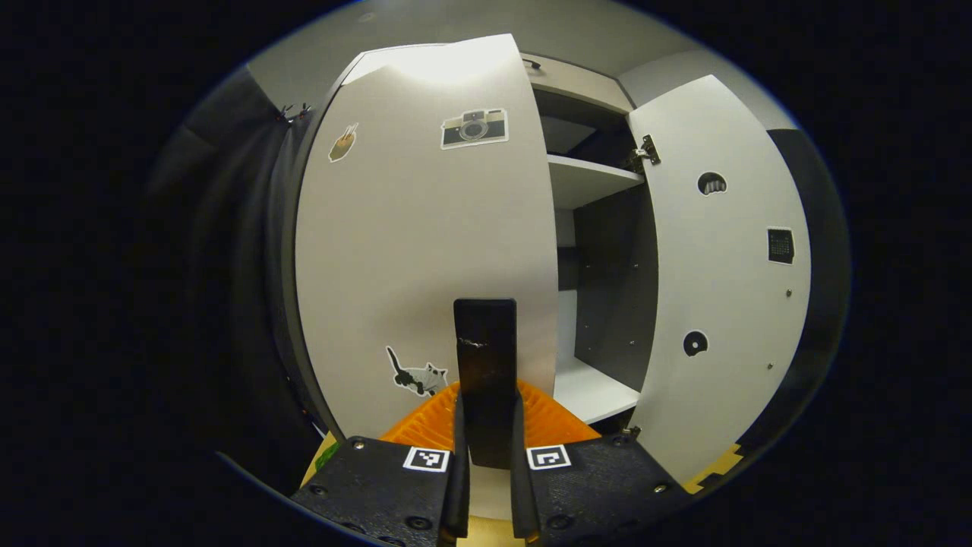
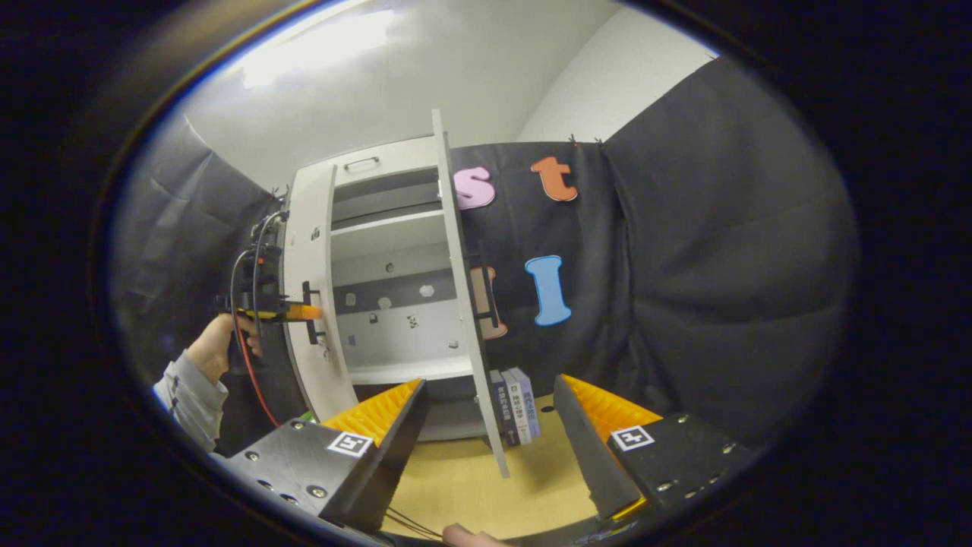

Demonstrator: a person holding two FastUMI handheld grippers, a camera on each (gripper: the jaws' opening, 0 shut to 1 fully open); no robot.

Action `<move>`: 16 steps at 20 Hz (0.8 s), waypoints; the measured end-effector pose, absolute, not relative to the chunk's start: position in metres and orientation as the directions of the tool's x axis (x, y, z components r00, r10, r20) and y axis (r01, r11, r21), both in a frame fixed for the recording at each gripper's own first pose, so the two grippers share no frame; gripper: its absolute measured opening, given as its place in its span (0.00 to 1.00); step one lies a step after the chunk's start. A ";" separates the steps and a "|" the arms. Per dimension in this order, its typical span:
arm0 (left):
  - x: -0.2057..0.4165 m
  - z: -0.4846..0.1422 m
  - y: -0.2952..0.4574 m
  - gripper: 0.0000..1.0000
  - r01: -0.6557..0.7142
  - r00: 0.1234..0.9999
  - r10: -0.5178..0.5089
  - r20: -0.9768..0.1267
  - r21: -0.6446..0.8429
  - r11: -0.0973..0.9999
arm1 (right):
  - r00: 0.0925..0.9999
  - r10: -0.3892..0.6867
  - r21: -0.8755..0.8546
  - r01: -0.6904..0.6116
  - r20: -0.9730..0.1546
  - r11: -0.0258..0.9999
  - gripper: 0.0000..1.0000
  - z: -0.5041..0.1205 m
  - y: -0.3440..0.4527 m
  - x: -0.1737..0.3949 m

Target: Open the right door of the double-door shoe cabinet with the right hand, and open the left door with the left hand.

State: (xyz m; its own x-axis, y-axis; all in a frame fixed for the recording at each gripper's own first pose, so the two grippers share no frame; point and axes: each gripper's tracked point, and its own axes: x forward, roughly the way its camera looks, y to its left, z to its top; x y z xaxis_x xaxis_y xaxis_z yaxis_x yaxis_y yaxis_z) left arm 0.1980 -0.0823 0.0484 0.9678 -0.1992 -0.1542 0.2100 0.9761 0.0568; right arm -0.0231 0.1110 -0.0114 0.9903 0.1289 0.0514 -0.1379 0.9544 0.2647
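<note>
The white shoe cabinet [image 2: 380, 163] stands with both doors swung out. In the left gripper view the left door [image 1: 410, 251], marked with camera and cat stickers, is close in front. My left gripper [image 1: 487, 406] is shut on its dark vertical handle [image 1: 484, 342]. The right door [image 1: 721, 258] stands wide open at the right, its inner face and hinge showing. In the right gripper view the right door [image 2: 465, 304] is seen edge-on and the left door [image 2: 310, 304] is partly open. A hand holds the left gripper [image 2: 307, 312] at that door's handle. My right gripper [image 2: 493, 433] is open, holding nothing, back from the cabinet.
White shelves [image 1: 588, 178] and a dark inner wall show inside the cabinet. A few books [image 2: 516, 406] stand on the wooden tabletop [image 2: 471, 486] behind the right door. Black cloth hangs on both sides. A sleeve and a red cable [image 2: 254, 380] lie left of the cabinet.
</note>
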 end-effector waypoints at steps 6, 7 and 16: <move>0.172 0.053 -0.064 0.23 0.210 0.971 -0.198 -0.137 0.078 0.975 | 0.987 0.154 0.245 -0.160 0.044 0.956 0.98 -0.015 0.126 -0.027; 0.169 0.054 -0.060 0.23 0.212 0.971 -0.200 -0.134 0.082 0.974 | 0.986 0.159 0.247 -0.165 0.041 0.955 0.98 -0.016 0.129 -0.027; 0.135 0.059 -0.017 0.22 0.195 0.978 -0.185 -0.093 0.112 0.974 | 0.968 0.245 0.199 -0.250 0.047 0.948 0.98 -0.014 0.177 -0.037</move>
State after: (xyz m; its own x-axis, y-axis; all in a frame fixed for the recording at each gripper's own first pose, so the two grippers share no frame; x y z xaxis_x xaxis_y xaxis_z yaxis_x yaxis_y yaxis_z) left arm 0.1355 -0.0165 0.0593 0.9782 -0.1854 -0.0931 0.1953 0.9743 0.1119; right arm -0.0365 0.1774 -0.0141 0.9683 0.2452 0.0466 -0.2496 0.9477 0.1990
